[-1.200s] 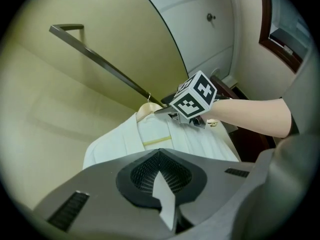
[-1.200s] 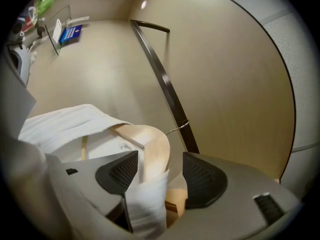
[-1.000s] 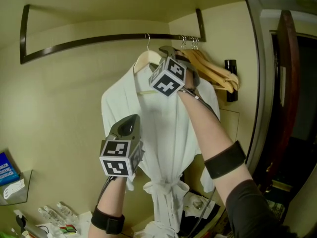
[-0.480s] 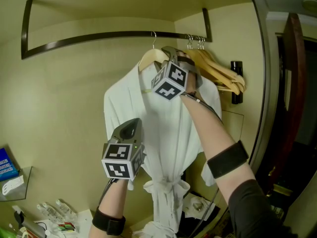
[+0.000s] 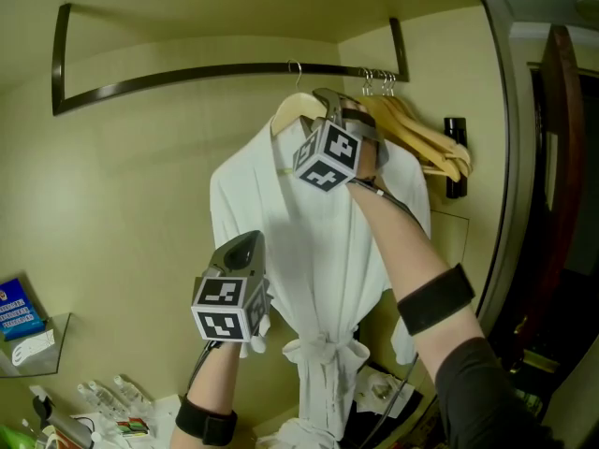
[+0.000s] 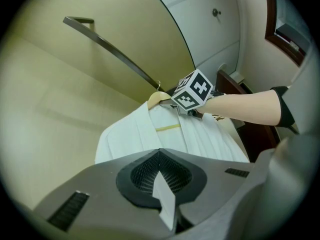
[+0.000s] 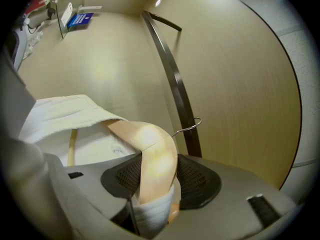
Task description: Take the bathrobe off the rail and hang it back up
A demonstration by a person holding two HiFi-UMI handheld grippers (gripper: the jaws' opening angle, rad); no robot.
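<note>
A: So, what changed?
B: The right tool [image 7: 155,176] has just closed onto the hanger [image 7: 150,144] (at its shoulder); the left tool [image 6: 162,184] is clenched on bathrobe [image 5: 318,241] cloth
A: And the garment?
B: Hanging on the rail [image 5: 187,75], hook not lifted yet; lifting off looks next

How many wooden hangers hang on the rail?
3: one hanger under the bathrobe; two empty hangers bunched at the rail's right end. Overlap may hide more.

The white towelling bathrobe [image 5: 323,251] hangs on a wooden hanger [image 5: 298,108] from the dark metal rail [image 5: 215,71], spare wooden hangers [image 5: 421,138] at its three o'clock.
</note>
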